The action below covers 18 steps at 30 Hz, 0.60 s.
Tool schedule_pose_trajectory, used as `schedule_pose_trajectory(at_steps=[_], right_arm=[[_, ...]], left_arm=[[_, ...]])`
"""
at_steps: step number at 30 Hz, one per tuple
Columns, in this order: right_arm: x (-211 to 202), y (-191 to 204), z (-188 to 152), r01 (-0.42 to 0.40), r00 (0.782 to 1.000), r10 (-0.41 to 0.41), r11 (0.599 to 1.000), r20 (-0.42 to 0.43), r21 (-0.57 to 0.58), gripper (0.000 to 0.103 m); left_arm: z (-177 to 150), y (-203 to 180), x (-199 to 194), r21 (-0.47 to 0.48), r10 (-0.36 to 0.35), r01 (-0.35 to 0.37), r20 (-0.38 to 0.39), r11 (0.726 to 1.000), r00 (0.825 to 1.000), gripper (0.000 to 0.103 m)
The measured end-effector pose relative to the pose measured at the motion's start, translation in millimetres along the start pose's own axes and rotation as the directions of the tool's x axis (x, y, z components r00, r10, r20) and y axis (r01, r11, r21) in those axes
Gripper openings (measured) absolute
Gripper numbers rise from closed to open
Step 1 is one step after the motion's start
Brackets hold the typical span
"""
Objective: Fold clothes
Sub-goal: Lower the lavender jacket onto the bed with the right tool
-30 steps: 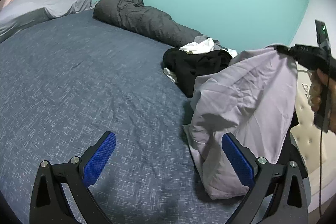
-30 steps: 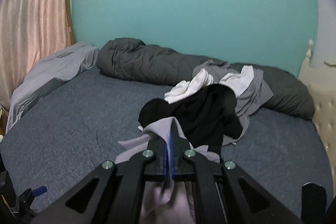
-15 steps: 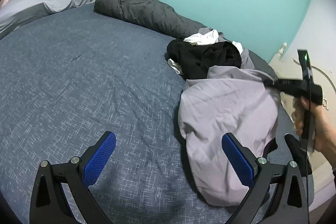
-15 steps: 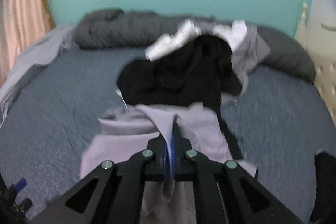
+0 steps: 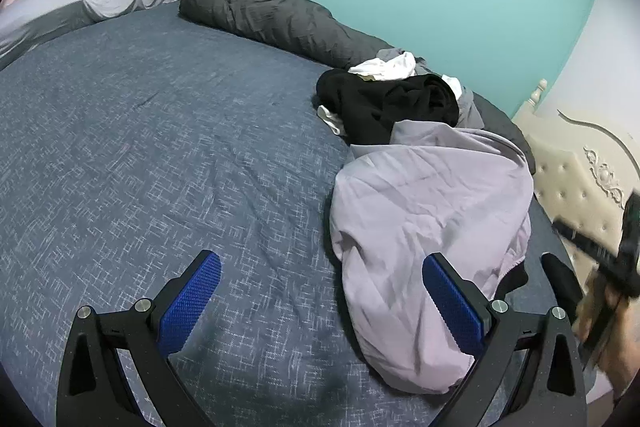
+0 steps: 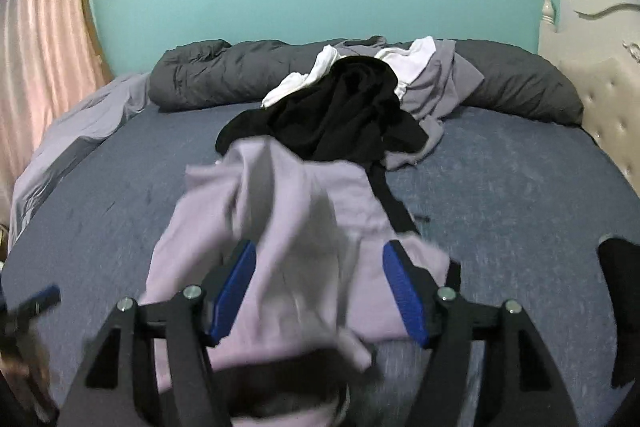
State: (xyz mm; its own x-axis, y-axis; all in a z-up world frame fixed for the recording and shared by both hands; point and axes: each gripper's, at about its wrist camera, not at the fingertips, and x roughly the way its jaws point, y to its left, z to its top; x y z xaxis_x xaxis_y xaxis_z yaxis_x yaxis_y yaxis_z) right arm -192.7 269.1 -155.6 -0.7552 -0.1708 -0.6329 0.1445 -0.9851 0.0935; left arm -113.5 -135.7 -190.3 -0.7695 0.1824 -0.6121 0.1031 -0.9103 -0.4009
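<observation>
While your right gripper is tilting down over the bed, its jaws are opening, and the lilac garment is lying loose and blurred between the blue pads, neither pressing it. Your left gripper is also angling downward, spread wide with nothing between its fingers. Its view is showing the lilac garment crumpled on the bed beside the black clothing, and your right hand at the edge; the right view is giving the curtain and grey duvet.
</observation>
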Motion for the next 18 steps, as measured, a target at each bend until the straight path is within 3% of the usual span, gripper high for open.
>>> schedule_pose_trajectory(at_steps=[10, 18], right_arm=[[5.5, 8.5, -85.8, 0.008, 0.992, -0.024, 0.992, -0.121, -0.128, 0.067], [31.5, 15.3, -98.4, 0.053, 0.989, -0.079, 0.979, -0.127, -0.195, 0.067]], left_arm=[[-14.1, -10.6, -1.4, 0.049, -0.019, 0.020, -0.029, 0.999, 0.999, 0.103], [-19.4, -1.6, 6.2, 0.037, -0.002, 0.004, -0.051, 0.999, 0.999, 0.103]])
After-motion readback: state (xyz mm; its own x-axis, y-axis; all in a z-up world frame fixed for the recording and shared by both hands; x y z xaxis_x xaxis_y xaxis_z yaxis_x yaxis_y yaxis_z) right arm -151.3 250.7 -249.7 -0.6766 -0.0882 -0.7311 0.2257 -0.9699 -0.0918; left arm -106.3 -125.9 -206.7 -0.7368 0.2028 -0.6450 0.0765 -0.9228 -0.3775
